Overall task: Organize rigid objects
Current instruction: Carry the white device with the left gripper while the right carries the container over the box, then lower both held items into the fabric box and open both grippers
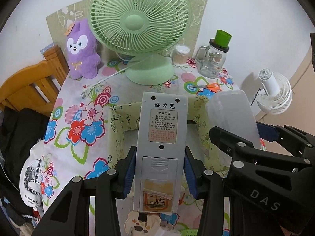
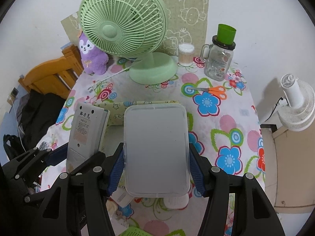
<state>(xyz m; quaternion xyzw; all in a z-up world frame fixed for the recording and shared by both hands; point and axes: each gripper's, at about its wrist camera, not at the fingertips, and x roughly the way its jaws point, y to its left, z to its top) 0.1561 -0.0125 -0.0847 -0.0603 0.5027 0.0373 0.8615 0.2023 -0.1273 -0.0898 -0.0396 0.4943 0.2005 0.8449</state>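
My left gripper (image 1: 160, 169) is shut on a grey remote control (image 1: 162, 135), back side up with a printed label, its blue pads pressing both long edges. In the right wrist view that remote (image 2: 86, 131) shows at the left. My right gripper (image 2: 156, 169) is shut on a frosted clear plastic box (image 2: 156, 149), held flat between its blue pads. That box (image 1: 234, 118) appears at the right in the left wrist view. Both are held above a light green fabric bin (image 1: 122, 118) standing on the floral tablecloth (image 2: 222, 122); the bin's far rim (image 2: 118, 106) shows behind the box.
A green desk fan (image 1: 139, 19) stands at the back with its cord (image 1: 110, 76) trailing forward. A purple plush (image 1: 82, 51), cotton swab tub (image 1: 180, 56), glass jar with green cup (image 1: 213, 61) and orange scissors (image 2: 213, 91) sit around it. A wooden chair (image 1: 29, 90) is left, a white fan (image 2: 297, 104) right.
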